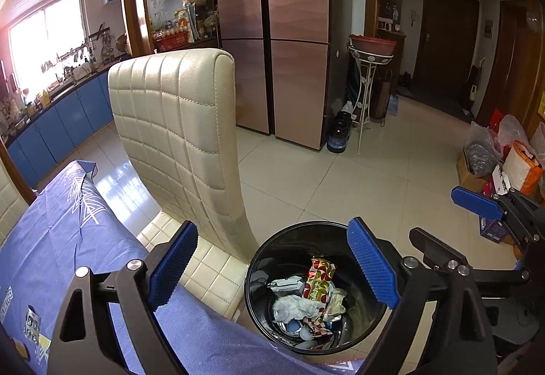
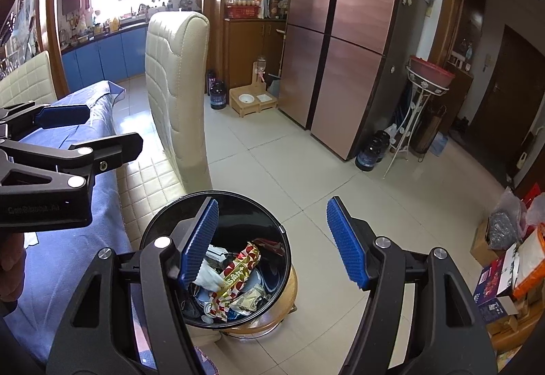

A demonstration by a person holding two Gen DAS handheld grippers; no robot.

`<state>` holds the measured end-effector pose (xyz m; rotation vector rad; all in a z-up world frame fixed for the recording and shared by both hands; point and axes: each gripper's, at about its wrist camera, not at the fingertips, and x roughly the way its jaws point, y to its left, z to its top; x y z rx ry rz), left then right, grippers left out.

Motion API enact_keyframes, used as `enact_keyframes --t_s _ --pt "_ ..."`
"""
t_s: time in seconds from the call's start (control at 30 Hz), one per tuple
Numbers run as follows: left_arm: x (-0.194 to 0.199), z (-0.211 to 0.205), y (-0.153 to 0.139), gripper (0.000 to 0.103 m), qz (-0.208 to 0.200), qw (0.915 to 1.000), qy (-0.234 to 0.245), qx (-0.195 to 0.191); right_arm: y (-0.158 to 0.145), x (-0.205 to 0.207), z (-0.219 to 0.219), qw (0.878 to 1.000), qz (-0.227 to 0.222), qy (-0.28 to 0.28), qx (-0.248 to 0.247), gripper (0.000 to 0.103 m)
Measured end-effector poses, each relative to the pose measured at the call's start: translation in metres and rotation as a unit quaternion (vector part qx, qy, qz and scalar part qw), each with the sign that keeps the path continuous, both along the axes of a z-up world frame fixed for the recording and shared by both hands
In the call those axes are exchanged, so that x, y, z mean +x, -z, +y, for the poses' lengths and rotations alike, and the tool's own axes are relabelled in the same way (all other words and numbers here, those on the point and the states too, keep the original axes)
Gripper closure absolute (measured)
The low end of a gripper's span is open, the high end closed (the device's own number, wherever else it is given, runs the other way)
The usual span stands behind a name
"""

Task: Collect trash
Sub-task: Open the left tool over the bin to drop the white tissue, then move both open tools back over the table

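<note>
1. Your left hand-held gripper [image 1: 276, 269] stood with its jaws wide apart and nothing between the pads, poised over the black trash bin [image 1: 259, 272].
2. Your right hand-held gripper [image 2: 272, 245] also had its jaws apart, empty, above the same bin [image 2: 150, 232].
3. The trash lay inside the bin: a red-and-gold wrapper [image 1: 318, 279], crumpled white tissue [image 1: 293, 307] and other scraps.
4. The bin stood on the tiled floor [image 1: 357, 181], just beside the cream chair [image 1: 177, 123] and the table edge with its blue cloth [image 1: 68, 238].
</note>
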<state>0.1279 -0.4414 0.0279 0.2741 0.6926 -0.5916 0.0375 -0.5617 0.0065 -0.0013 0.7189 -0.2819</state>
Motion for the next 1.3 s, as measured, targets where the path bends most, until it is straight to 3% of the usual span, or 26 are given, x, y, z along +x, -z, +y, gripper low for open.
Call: enact_keyframes --t_s 0.4,0.87,1.1,1.3 --pt "-0.004 0.043 -0.007 0.016 -0.002 0.999 -0.044 -0.003 -0.009 0.004 0.04 0.999 -0.007 -0.052 -0.009 0.035" --pt "-0.012 0.143 -0.018 0.016 -0.009 0.9918 -0.127 -0.008 -0.023 0.018 0.129 0.99 -0.018 -0.139 -0.017 0.034" --pt "-0.019 0.207 -0.023 0.016 -0.017 0.9832 -0.181 -0.003 -0.027 0.027 0.189 0.98 -0.019 -0.196 -0.017 0.033" --pt "-0.021 0.283 -0.015 0.016 -0.007 0.9667 -0.256 -0.002 -0.026 0.04 0.253 0.966 -0.019 -0.256 -0.016 0.033"
